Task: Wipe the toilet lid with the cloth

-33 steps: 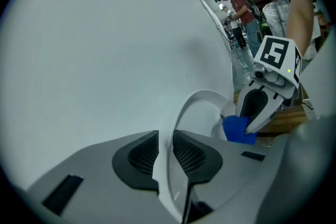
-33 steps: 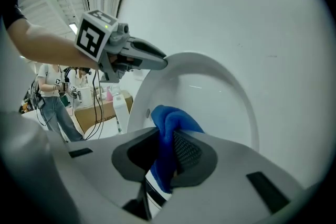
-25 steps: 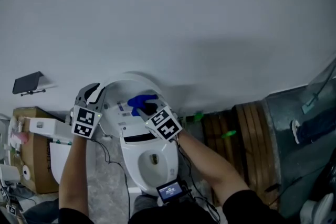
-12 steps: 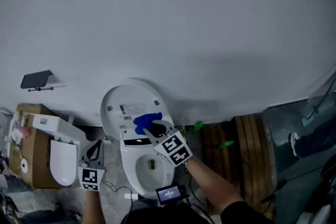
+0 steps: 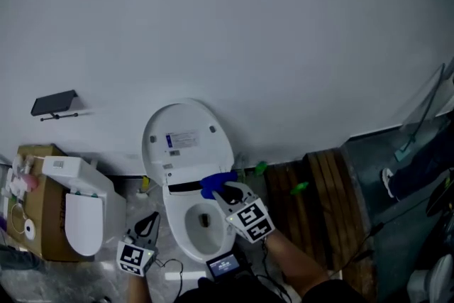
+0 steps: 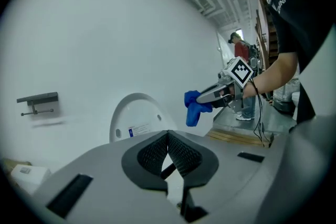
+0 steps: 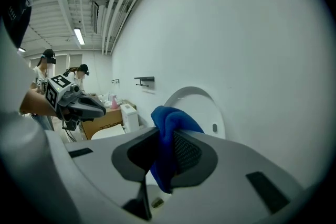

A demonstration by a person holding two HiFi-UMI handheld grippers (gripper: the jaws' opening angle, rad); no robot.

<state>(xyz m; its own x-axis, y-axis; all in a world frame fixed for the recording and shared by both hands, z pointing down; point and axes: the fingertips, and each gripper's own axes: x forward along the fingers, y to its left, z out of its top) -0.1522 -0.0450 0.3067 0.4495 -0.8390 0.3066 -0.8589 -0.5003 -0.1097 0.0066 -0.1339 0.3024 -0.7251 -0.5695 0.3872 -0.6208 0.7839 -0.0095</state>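
Right gripper [image 5: 224, 189] fingers pinch the blue cloth [image 5: 214, 182]: a fold is bunched above the tips and a tail hangs below them. The toilet lid [image 5: 188, 142] stands upright just beyond those tips, with the cloth at its lower edge; can't tell if they touch. Left gripper [image 5: 151, 218] fingers are pressed together with nothing between, the bowl [image 5: 176, 223] just to their right and the lid well ahead.

Blue cloth [image 5: 215, 184], vivid against the white toilet lid [image 5: 191, 117], whose label [image 5: 184, 139] shows a small blue patch. Black-and-white square markers [image 5: 250, 221] on the right gripper [image 5: 227, 190] at five o'clock, and on the left gripper [image 5: 147, 222] at seven. Brown cardboard box [image 5: 44, 220] at eight o'clock; brown wooden slats [image 5: 330, 181] at four; pale grey wall [image 5: 248, 25] at twelve.
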